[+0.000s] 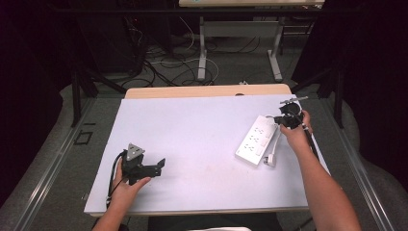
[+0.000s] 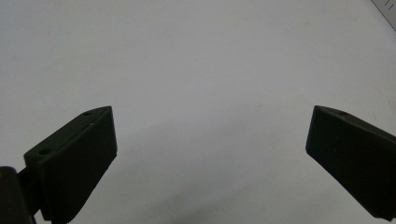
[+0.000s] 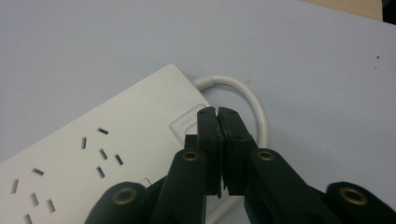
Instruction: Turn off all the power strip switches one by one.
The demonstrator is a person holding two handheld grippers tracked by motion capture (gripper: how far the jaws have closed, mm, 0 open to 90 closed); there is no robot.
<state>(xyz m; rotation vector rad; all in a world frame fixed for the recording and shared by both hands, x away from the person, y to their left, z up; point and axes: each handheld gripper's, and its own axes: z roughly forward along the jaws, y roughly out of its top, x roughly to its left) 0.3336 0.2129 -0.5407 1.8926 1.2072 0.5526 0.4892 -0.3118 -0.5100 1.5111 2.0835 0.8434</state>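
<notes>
Nearest me, my left gripper (image 1: 153, 169) rests on the white table (image 1: 192, 144) near its front edge, jaws spread wide, idle and holding nothing. Farther off to the right, my right gripper (image 3: 217, 122) is clenched, tips poised over the power strip's (image 1: 256, 139) switch end, likely to press it. Its looped cord (image 3: 247, 93) lies just beside.

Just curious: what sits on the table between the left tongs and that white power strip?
Nothing: in the high view, only bare white tabletop separates the left tongs from the power strip.

White power strip (image 1: 256, 139) lies flat, sockets up, diagonal nr table's right edge, far half; white cable (image 1: 275, 144) loops alongside, plug (image 1: 271, 160) at near end.
</notes>
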